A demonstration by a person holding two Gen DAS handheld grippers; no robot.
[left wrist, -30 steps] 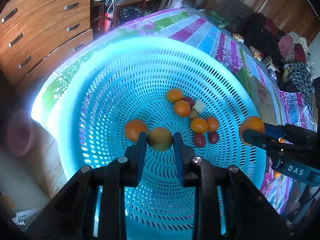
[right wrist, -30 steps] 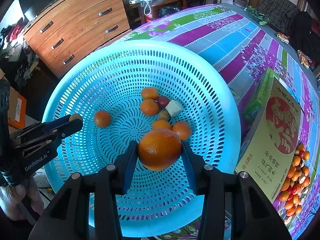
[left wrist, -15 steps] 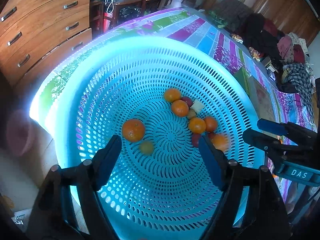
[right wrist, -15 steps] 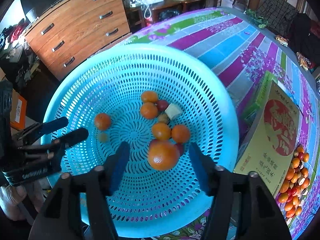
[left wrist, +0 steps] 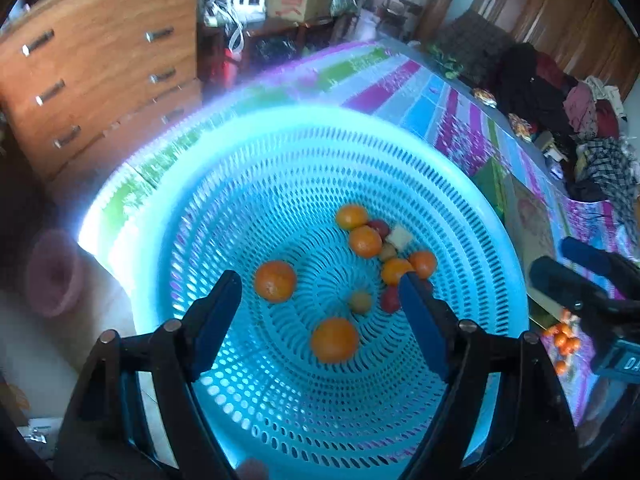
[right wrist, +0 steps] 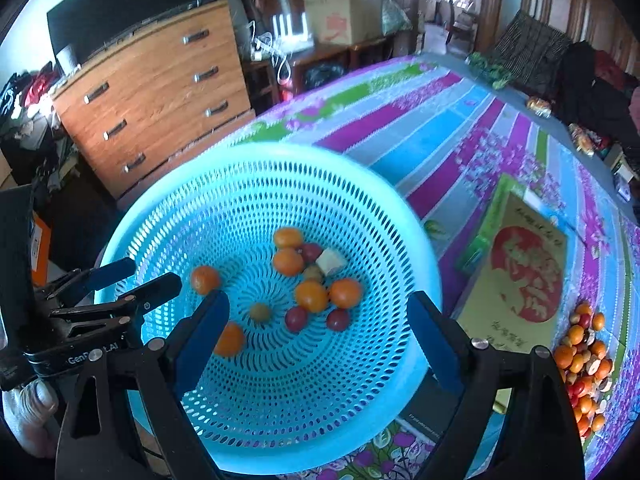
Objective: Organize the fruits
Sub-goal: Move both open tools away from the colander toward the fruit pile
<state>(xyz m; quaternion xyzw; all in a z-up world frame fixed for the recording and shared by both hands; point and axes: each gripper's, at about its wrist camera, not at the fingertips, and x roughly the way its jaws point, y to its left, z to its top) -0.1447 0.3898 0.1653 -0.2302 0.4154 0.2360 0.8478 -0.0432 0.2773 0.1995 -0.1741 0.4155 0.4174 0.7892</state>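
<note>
A big blue perforated basket (left wrist: 248,400) (right wrist: 280,412) holds several oranges, small red fruits and a small green fruit (left wrist: 360,302) (right wrist: 260,312). A large orange (left wrist: 334,339) (right wrist: 229,339) lies near the front of its bottom. My left gripper (left wrist: 320,320) is open and empty above the basket; it also shows in the right wrist view (right wrist: 136,276). My right gripper (right wrist: 318,336) is open and empty above the basket; it also shows in the left wrist view (left wrist: 576,268).
A pile of small oranges and red fruits (right wrist: 584,360) lies on the striped tablecloth (right wrist: 440,132) to the right, beside a yellow and red box (right wrist: 520,276). A wooden chest of drawers (right wrist: 152,100) stands behind the table. Clothes are heaped at the far right (left wrist: 580,100).
Both grippers opened: the left one dropped the green fruit, the right one the large orange. Both fruits rolled on the basket's bottom. Both grippers rose and pulled back.
</note>
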